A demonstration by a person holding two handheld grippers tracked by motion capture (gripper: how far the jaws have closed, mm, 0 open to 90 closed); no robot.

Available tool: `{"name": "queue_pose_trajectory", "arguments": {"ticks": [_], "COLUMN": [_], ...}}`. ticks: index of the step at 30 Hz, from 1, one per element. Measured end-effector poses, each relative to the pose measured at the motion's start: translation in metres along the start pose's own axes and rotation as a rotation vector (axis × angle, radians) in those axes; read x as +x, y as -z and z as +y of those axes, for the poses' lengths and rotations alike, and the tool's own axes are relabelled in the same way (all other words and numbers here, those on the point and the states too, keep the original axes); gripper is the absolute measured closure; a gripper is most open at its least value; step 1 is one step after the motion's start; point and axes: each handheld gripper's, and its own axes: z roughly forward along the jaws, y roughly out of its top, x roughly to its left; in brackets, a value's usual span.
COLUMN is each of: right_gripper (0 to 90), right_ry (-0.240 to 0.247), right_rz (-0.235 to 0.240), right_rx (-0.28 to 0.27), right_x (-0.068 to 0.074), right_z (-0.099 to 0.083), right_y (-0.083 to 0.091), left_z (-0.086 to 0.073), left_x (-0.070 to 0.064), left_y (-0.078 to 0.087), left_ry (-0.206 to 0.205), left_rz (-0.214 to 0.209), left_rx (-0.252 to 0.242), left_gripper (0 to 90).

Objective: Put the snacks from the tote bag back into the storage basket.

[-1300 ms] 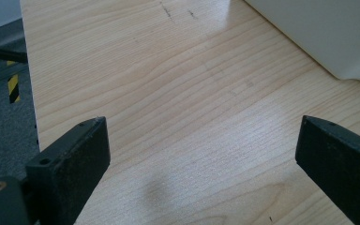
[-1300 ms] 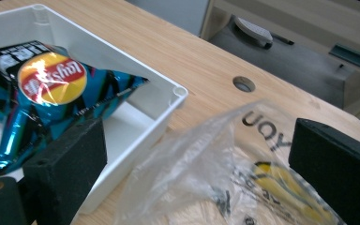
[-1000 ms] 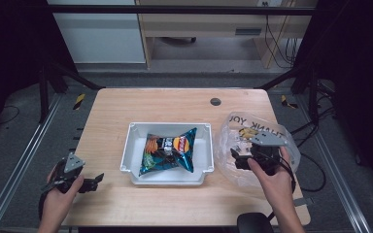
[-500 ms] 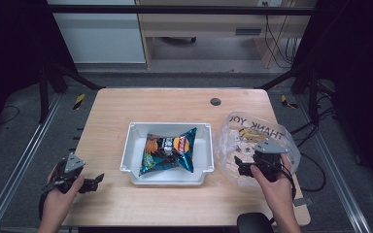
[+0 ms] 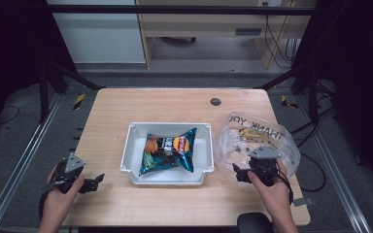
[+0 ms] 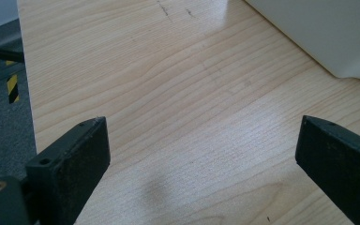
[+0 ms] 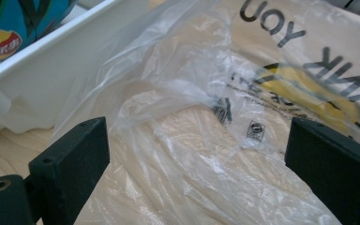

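Now our right gripper (image 5: pixel 245 172), jaws spread wide, sits at the clear plastic bag (image 5: pixel 257 141) just right of the white tray (image 5: pixel 133 160) holding a chip bag (image 5: pixel 170 148). Our left gripper (image 5: pixel 90 183), also released, hovers over bare wooden table (image 5: pixel 111 121) near its front-left edge

Overhead light falls bright on the wooden surface (image 5: pixel 111 121), while everything around it sinks into darkness. Glare whitens the plastic bag (image 7: pixel 178 84). Its far lettering blurs; the high view is soft.

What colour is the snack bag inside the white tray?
Mostly blue-teal with orange and a yellow-red logo; the snack bag in the tray shows best in the high view.
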Motion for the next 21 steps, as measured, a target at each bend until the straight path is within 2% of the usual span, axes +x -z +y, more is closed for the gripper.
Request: {"name": "queue_pose_trajectory", "arguments": {"ticks": [10,21], "right_gripper": [7.4,7.6], "right_ry": [0.022,0.057], "right_rz": [0.032,0.039], "right_rx": [0.029,0.083], "right_x": [0.010,0.020], "right_z": [-0.005,-0.009], "right_y": [-0.012,-0.024], "left_z": [0.000,0.000], "left_x": [0.000,0.000], "left_y": [0.000,0.000], "left_ry": [0.000,-0.002], "left_rz": [0.000,-0.001], "left_rx": [0.001,0.002], "left_gripper": [2.9,2.9]}}
